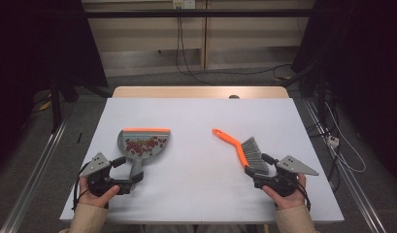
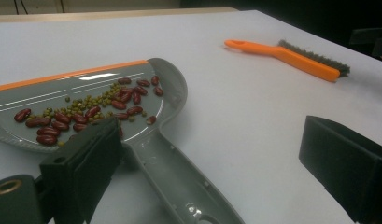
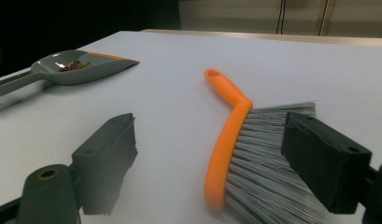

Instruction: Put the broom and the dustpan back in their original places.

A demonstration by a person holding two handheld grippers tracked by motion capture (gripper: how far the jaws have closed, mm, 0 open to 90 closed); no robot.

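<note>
High view: we see the white table (image 1: 196,121) w/ a grey dustpan (image 1: 143,143) left of centre, orange lip toward the top of the frame, handle pointing down toward the left gripper (image 1: 130,178) at lower left. Red beans (image 1: 145,144) sit in the pan. The jaws stand apart around the end of the handle, not pressing it as far as we can tell. At lower right the right gripper (image 1: 254,171) sits just at the lower end of the brush (image 1: 239,148), whose orange handle runs up-left and whose grey bristles point right. A hand holds each gripper at the bottom edge.

Left gripper view: the left gripper (image 2: 212,158) has its jaws wide, one black jaw lower left, the other at the right edge. The dustpan (image 2: 86,98) fills the left half; its handle runs down btw the jaws, close to the left jaw, well clear of the right one. Red beans (image 2: 62,121) and small green ones lie in the pan. The brush (image 2: 291,58) lies at upper right, well apart.

Right gripper view: the right gripper (image 3: 212,154) is wide too; the brush (image 3: 226,154) lies btw the jaws, bristles just by the right jaw, no squeeze visible. The dustpan (image 3: 81,65) sits upper left.
</note>
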